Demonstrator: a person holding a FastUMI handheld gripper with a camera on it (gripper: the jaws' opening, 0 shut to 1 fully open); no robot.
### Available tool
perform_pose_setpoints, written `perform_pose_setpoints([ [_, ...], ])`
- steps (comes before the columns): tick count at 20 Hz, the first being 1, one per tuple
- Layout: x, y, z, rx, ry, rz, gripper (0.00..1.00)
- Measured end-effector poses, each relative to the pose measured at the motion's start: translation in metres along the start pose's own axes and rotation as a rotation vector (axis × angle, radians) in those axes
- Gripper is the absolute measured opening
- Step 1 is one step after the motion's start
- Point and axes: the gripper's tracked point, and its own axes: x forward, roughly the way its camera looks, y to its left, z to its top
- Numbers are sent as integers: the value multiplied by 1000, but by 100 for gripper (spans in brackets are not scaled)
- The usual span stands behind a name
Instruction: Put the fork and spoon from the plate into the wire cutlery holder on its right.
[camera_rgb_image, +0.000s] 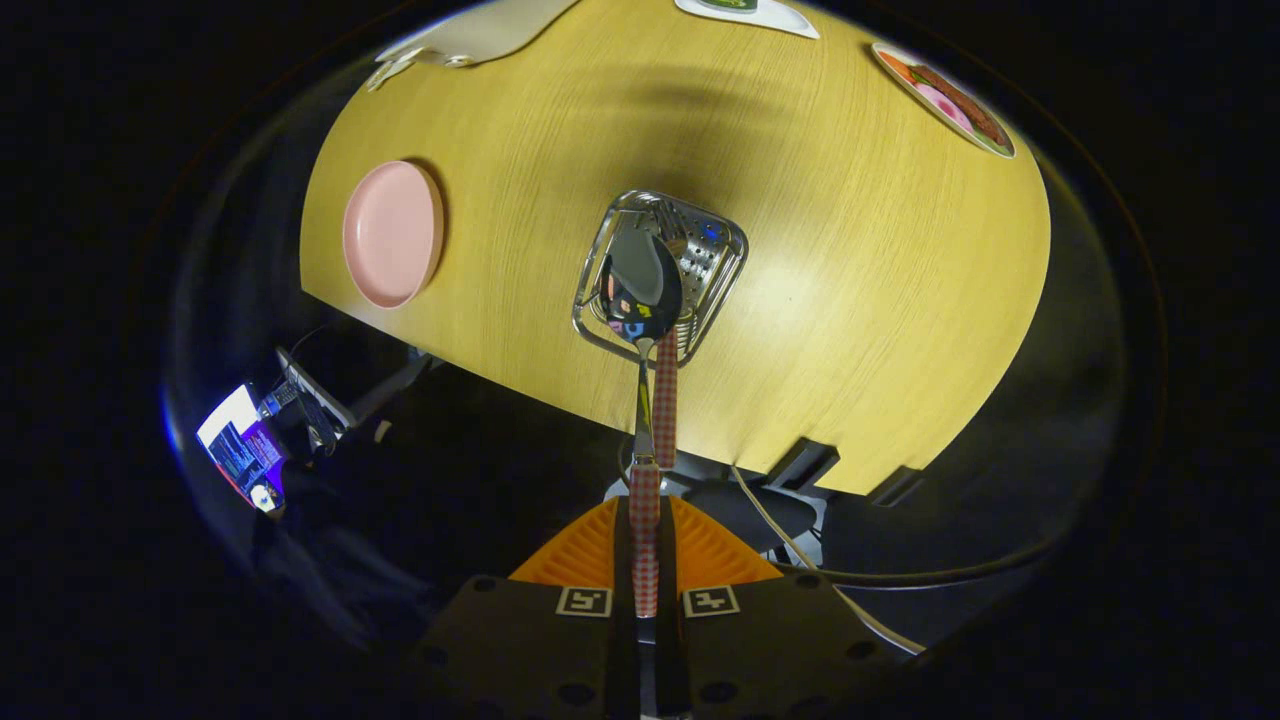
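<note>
The spoon (645, 290) is being gripped by its checked handle between the closed fingers of the gripper (645, 560), its bowl being held over the wire cutlery holder (720, 270) at twelve o'clock from the fingers. A second checked handle is being seen inside the holder. The pink plate (392, 233) is lying at ten o'clock on the wooden table (850, 300).

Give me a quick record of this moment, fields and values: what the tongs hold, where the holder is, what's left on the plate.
tongs: shut on the handle of the spoon
checked-handled metal spoon: held bowl-first over the holder's open top
wire cutlery holder: on the wooden table, another checked handle leaning in it
pink round plate: bare, left of the holder
</note>
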Motion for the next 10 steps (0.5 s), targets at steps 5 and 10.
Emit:
perform_pose_setpoints([
  [5, 7, -14, 19, -22, 136, -84, 12],
  [10, 14, -11, 33, -47, 229, -119, 12],
])
